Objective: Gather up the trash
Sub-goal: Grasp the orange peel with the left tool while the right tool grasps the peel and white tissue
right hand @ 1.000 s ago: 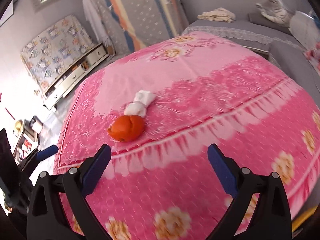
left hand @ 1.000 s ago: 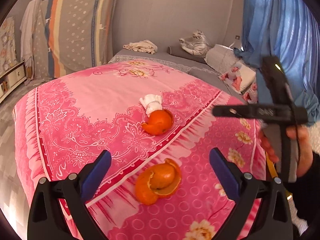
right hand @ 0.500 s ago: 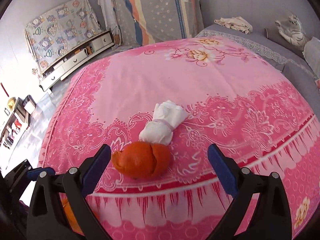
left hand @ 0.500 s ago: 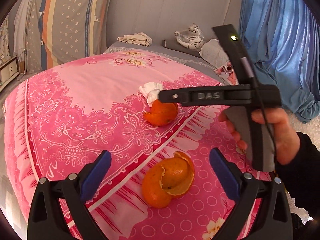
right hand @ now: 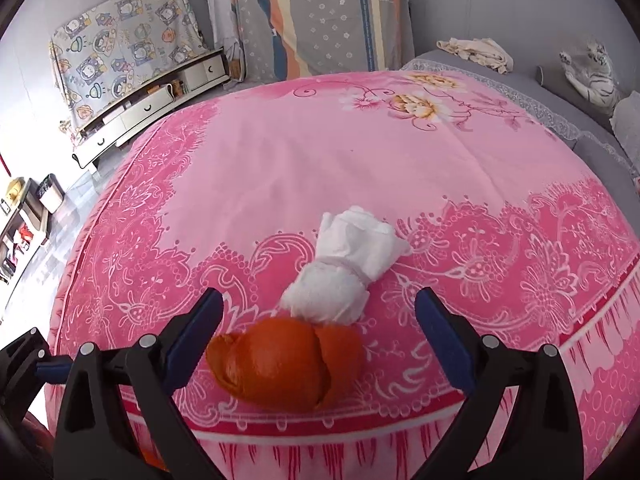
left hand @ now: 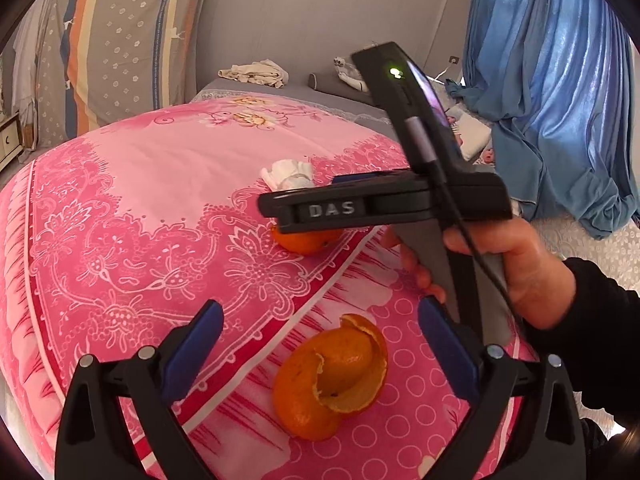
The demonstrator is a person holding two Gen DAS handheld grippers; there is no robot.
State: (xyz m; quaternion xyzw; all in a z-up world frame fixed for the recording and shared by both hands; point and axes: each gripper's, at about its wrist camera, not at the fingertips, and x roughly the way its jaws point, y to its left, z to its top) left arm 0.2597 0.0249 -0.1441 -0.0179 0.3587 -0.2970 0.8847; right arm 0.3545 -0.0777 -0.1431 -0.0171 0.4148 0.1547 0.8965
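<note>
A curled orange peel (left hand: 332, 376) lies on the pink bedspread (left hand: 160, 208) between the fingers of my open left gripper (left hand: 320, 340). A second orange peel (right hand: 284, 364) lies between the fingers of my open right gripper (right hand: 318, 328), with a crumpled white tissue (right hand: 344, 268) just beyond it. In the left wrist view the right gripper body (left hand: 384, 204), held in a hand, hangs over that second peel (left hand: 306, 240) and the tissue (left hand: 288, 174). Both grippers are empty.
The bed fills both views. A grey sofa with a beige cloth (right hand: 476, 50) and a toy tiger (right hand: 592, 76) stands behind it. A blue curtain (left hand: 552, 92) hangs at the right. A low cabinet (right hand: 148, 104) stands far left on the floor.
My right gripper has moved forward and down over the far peel and tissue. My left gripper has come closer to the near peel. Both jaws stay open.
</note>
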